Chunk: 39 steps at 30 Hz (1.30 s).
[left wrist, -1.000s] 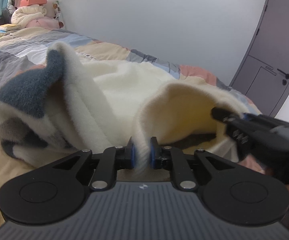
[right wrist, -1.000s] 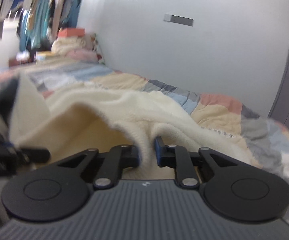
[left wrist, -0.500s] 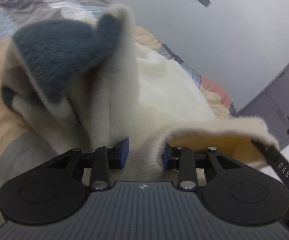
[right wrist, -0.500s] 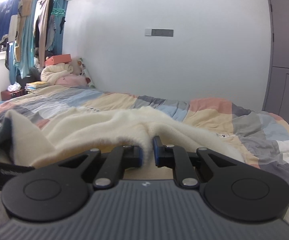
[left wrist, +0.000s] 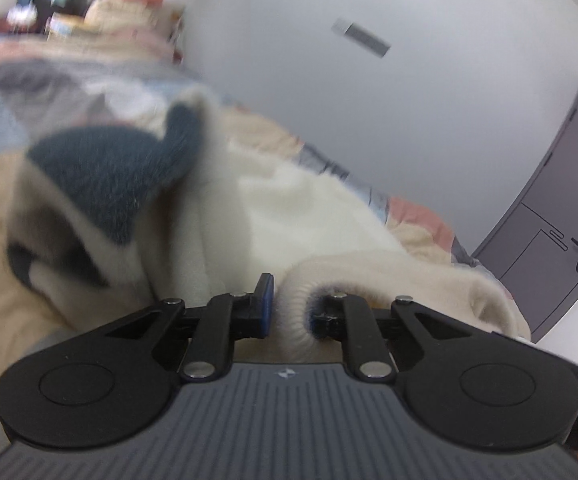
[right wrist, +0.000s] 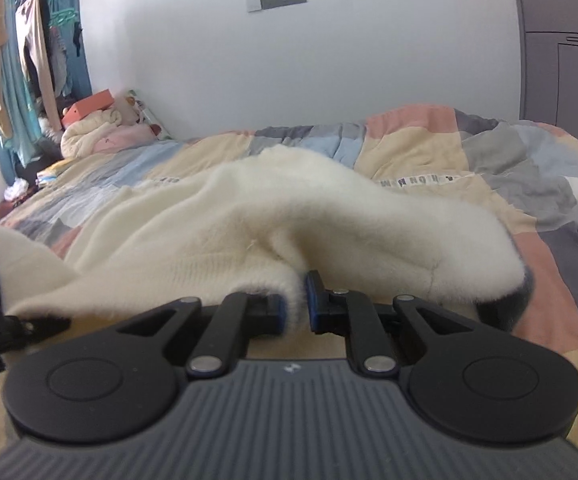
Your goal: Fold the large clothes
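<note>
A fluffy cream sweater (right wrist: 273, 216) with dark blue-grey patches (left wrist: 113, 176) lies across a bed covered by a patchwork quilt (right wrist: 449, 144) of peach, blue, grey and yellow squares. A person, not seen here, holds a two-finger gripper in each hand, both pointed slightly down at the near edge of the sweater.

The right gripper (right wrist: 294, 312) has its jaws nearly together, pinching a thin fold of the sweater's ribbed edge between the blue pads. The left gripper (left wrist: 289, 308) has just been closing; a rolled ribbed edge of the sweater sits between its jaws. That roll presses against the right-hand pad, but a narrow gap shows at the left-hand pad, so the grip looks loose or not quite made. In the right-hand view, part of the left gripper appears at the far left edge, so the two tools are near each other along the same hem.

The sweater is still bunched. One patched part stands up in a peak on the left, and the body is humped and wrinkled rather than flat. No neat fold is visible yet. It seems the work is at an early stage: the hem is in hand, and spreading, smoothing and all the folds remain.

A grey door (left wrist: 561, 216) and a plain white wall (right wrist: 329, 60) stand behind the bed.
</note>
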Tool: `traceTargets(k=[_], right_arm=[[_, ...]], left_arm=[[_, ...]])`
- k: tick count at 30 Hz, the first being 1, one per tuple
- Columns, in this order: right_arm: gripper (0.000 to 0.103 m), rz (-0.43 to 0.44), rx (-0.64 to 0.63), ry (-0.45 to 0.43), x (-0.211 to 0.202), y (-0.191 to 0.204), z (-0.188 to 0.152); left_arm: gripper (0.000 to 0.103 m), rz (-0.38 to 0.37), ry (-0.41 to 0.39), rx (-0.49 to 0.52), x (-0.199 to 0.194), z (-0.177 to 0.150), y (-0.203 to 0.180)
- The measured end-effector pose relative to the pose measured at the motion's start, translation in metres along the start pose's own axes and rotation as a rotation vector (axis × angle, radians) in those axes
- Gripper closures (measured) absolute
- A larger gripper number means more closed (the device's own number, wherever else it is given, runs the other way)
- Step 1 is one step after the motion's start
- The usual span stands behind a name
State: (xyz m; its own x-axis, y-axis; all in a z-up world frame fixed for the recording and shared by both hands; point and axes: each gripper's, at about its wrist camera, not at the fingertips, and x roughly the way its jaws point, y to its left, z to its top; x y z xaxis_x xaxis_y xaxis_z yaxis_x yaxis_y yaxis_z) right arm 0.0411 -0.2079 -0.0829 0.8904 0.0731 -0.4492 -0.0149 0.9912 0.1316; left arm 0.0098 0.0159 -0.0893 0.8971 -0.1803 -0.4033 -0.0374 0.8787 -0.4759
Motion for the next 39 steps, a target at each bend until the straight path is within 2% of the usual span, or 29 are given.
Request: traceTargets(k=[9, 12, 15, 20, 25, 28, 34, 39], right_arm=[[0.090, -0.033, -0.025, -0.223, -0.046, -0.005, 0.017], [0.090, -0.026, -0.020, -0.296, -0.061, -0.007, 0.035], [0.090, -0.024, -0.039, -0.351, -0.068, -0.008, 0.063], [0.090, 0.015, 0.006, -0.379, -0.082, -0.014, 0.121], [0.092, 0.154, 0.079, -0.421, -0.106, -0.017, 0.174], [0.093, 0.196, 0.073, -0.464, -0.125, -0.013, 0.207], [0.093, 0.257, 0.027, -0.584, -0.179, -0.001, 0.267], [0.093, 0.338, 0.028, -0.620, -0.221, 0.002, 0.324]], left_arm=[[0.088, -0.097, -0.147, -0.013, -0.050, 0.012, -0.026], [0.088, -0.140, -0.235, -0.001, -0.068, 0.021, -0.046], [0.089, -0.174, -0.280, 0.000, -0.074, 0.040, -0.068], [0.089, -0.224, -0.347, 0.005, -0.093, 0.082, -0.106], [0.091, -0.277, -0.404, -0.012, -0.120, 0.136, -0.136], [0.091, -0.314, -0.445, -0.017, -0.142, 0.169, -0.152], [0.091, -0.388, -0.543, 0.035, -0.204, 0.238, -0.195], [0.091, -0.434, -0.600, 0.130, -0.257, 0.303, -0.235]])
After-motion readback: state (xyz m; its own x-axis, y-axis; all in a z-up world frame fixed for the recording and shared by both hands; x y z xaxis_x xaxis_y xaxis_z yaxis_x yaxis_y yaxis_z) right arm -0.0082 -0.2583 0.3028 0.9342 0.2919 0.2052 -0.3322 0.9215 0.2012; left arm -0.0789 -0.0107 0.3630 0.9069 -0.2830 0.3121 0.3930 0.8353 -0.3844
